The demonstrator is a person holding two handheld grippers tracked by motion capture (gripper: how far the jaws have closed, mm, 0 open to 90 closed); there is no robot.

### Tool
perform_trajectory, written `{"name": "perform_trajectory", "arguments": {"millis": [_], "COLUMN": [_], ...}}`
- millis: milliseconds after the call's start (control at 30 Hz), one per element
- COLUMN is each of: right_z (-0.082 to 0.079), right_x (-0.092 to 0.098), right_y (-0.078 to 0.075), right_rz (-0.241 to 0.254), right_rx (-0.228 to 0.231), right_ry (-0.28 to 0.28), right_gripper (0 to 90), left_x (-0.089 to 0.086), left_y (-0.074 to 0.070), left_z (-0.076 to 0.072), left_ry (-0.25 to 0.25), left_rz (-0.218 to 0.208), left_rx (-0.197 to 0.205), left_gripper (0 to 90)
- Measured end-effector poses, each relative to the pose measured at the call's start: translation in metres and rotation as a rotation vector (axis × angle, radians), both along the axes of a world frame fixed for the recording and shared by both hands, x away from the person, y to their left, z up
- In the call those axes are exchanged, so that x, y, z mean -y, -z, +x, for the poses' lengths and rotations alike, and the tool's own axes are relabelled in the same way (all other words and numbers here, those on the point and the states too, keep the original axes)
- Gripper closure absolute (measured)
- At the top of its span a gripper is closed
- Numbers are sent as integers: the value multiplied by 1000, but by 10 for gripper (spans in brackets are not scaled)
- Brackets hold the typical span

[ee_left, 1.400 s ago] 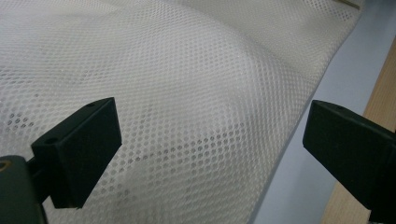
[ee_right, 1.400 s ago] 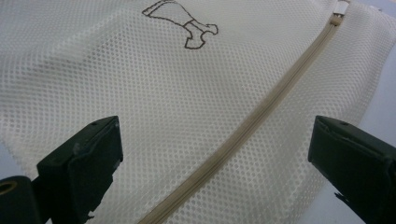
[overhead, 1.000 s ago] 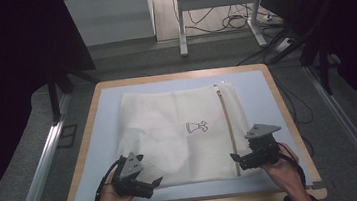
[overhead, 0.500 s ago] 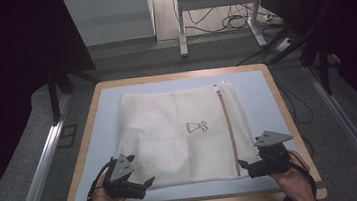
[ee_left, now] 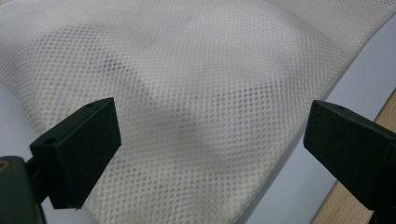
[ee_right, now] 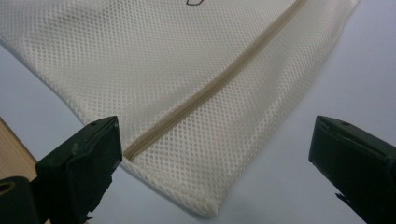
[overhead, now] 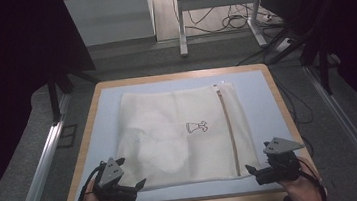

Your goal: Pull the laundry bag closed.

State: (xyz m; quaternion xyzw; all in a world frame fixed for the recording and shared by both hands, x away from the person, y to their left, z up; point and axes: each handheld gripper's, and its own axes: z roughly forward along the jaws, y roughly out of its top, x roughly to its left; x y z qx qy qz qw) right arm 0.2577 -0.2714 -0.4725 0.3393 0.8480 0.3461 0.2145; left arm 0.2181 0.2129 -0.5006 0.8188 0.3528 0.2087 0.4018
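Note:
A white mesh bag (overhead: 180, 135) lies flat on the light blue mat (overhead: 257, 102), with a beige zipper (overhead: 227, 125) running down its right side and a small dark print (overhead: 197, 126) near the middle. My left gripper (overhead: 136, 189) is open at the bag's near left corner, and in the left gripper view the mesh (ee_left: 196, 70) spreads just beyond the gripper (ee_left: 210, 149). My right gripper (overhead: 252, 172) is open at the near right corner. The right gripper view has the zipper's end (ee_right: 219, 84) and the bag's corner (ee_right: 205, 205) ahead of that gripper (ee_right: 215, 163). Nothing is between either pair of jaws.
The mat sits on a table with a wooden rim (overhead: 289, 119). Metal rails (overhead: 42, 165) run along the floor on both sides. Beyond the far edge stand table legs (overhead: 180, 20) and loose cables (overhead: 238, 21).
Both grippers have drawn back toward the table's near edge and slightly outward, coming off the bag's near corners. The bag lies as before.

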Motion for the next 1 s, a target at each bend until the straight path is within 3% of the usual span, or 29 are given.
{"name": "perform_trajectory", "arguments": {"millis": [633,1000], "right_z": [-23,-30], "right_x": [18,24], "right_y": [6,12], "right_rz": [3,-2], "right_rx": [-9,-49], "right_ry": [45,56], "right_gripper": [22,21], "left_x": [-33,-44], "left_y": [9,13], "left_z": [-13,-17], "left_ry": [-76,-102], "left_rz": [-40,-52], "left_rx": [-12,-33], "left_gripper": [29,26]}}
